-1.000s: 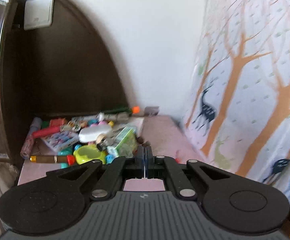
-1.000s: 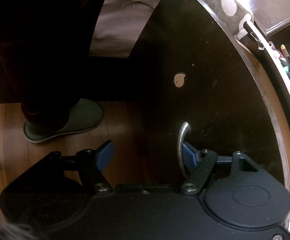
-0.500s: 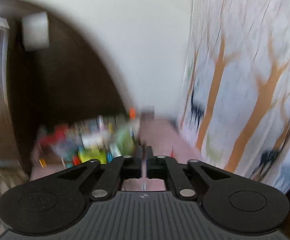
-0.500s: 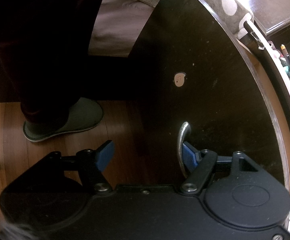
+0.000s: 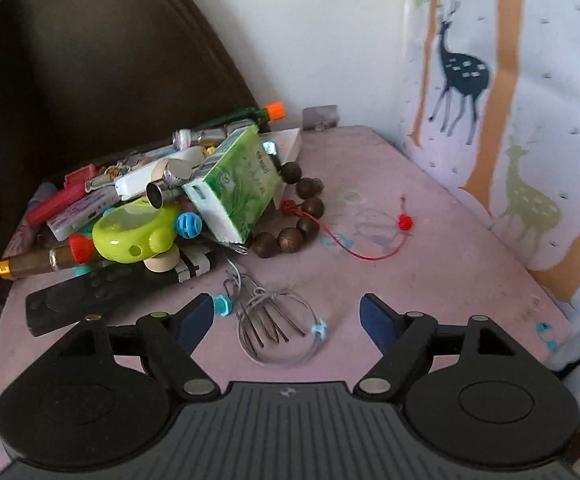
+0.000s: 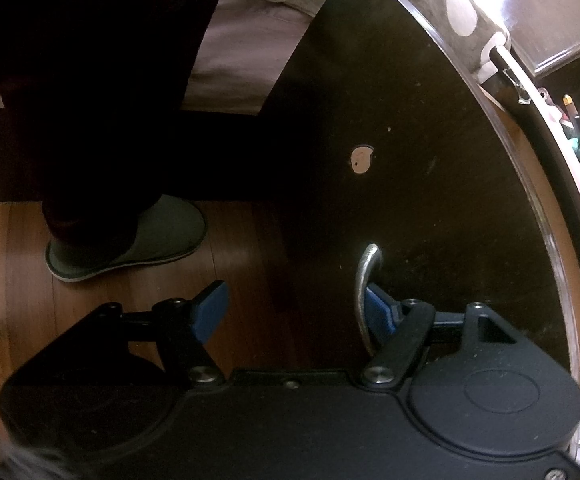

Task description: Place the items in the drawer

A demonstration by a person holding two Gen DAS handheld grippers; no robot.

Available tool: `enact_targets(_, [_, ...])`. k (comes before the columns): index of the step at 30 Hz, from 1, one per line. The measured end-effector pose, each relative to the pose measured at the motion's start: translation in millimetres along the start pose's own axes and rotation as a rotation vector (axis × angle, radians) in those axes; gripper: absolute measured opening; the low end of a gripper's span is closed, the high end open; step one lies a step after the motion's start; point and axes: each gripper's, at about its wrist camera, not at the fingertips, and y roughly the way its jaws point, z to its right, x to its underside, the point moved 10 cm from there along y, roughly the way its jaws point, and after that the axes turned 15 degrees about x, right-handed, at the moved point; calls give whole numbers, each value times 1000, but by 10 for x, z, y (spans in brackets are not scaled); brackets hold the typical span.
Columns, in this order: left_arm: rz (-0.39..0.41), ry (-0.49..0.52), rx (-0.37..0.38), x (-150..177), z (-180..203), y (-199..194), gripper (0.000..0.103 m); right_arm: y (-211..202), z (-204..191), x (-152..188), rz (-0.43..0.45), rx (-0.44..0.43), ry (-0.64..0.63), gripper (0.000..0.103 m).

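My left gripper (image 5: 288, 316) is open just above a pink tabletop (image 5: 430, 264), its fingers on either side of a wire key ring with hairpins (image 5: 276, 326). Beyond lies a pile: green tissue pack (image 5: 238, 182), lime toy (image 5: 136, 232), brown bead bracelet (image 5: 298, 216), black remote (image 5: 90, 298), pens and markers. My right gripper (image 6: 294, 312) is open at the dark drawer front (image 6: 430, 208); its right finger (image 6: 378, 312) is hooked behind the metal handle (image 6: 364, 280). The drawer stands slightly out, with a wooden edge (image 6: 546, 216) showing.
A deer-patterned curtain (image 5: 510, 120) borders the table on the right; a dark headboard (image 5: 90, 80) stands behind the pile. In the right wrist view, a slippered foot (image 6: 130, 240) stands on the wood floor to the left of the drawer.
My left gripper opened from shut and moved forward and down toward the tabletop, over the wire ring. The right gripper stayed at the drawer handle.
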Motion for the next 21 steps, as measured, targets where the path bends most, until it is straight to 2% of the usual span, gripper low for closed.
enact_targets(3, [-12, -36, -6, 33, -78, 79, 80, -12, -7, 6, 5, 1, -4, 75])
enact_targets(4, [-16, -46, -5, 48, -98, 92, 71, -16, -9, 6, 6, 1, -4, 75])
enact_targets(5, [-24, -61, -6, 71, -123, 99, 36, -19, -11, 6, 7, 0, -4, 75])
enact_targets(7, [-21, -95, -4, 108, -165, 62, 27, -22, -11, 6, 7, 0, -4, 75])
enact_targets(8, [-16, -118, 22, 123, -155, 15, 15, -24, -11, 7, 7, 1, -4, 75])
enact_targets(16, [-21, -100, 120, 415, 170, -594, 14, -31, -10, 9, 4, 0, -6, 74])
enact_targets(21, [-27, -77, 124, 604, 319, -960, 14, -33, -4, 5, 0, 0, -4, 74])
